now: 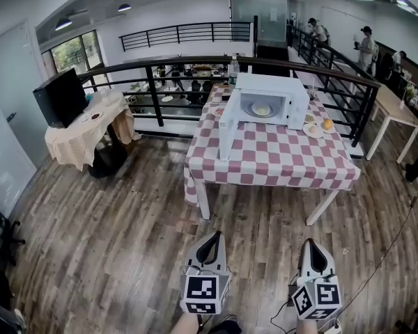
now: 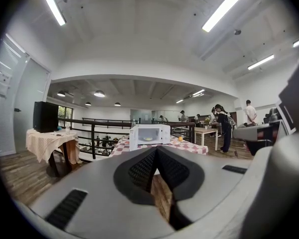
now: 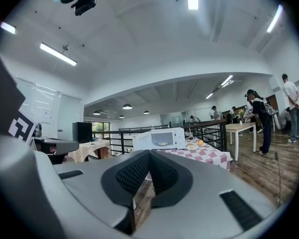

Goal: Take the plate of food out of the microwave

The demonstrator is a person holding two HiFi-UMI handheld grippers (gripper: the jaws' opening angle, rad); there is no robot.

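Our left tongs (image 1: 210,241) and right tongs (image 1: 313,248) are both closed and empty. The plate (image 1: 262,109) lies well ahead of them inside the open microwave (image 1: 272,82); we judge it stiff, breakable and slick, best pinched at its near rim and kept level. Wood floor (image 1: 125,228) lies between the tongs and the checked surface (image 1: 279,162)

Bare brown wood-plank floor (image 1: 125,242) lies open from the near edge up to the square table under a red-and-white checked cloth (image 1: 279,164). On the table, the white microwave oven (image 1: 272,82) faces near. Its white door (image 1: 226,131) is swung out leftward and stands across the table's left side, while the cavity mouth is unblocked. Small white plates (image 1: 312,129) crowd just right of the oven. A black metal railing (image 1: 151,92) closes the far side.
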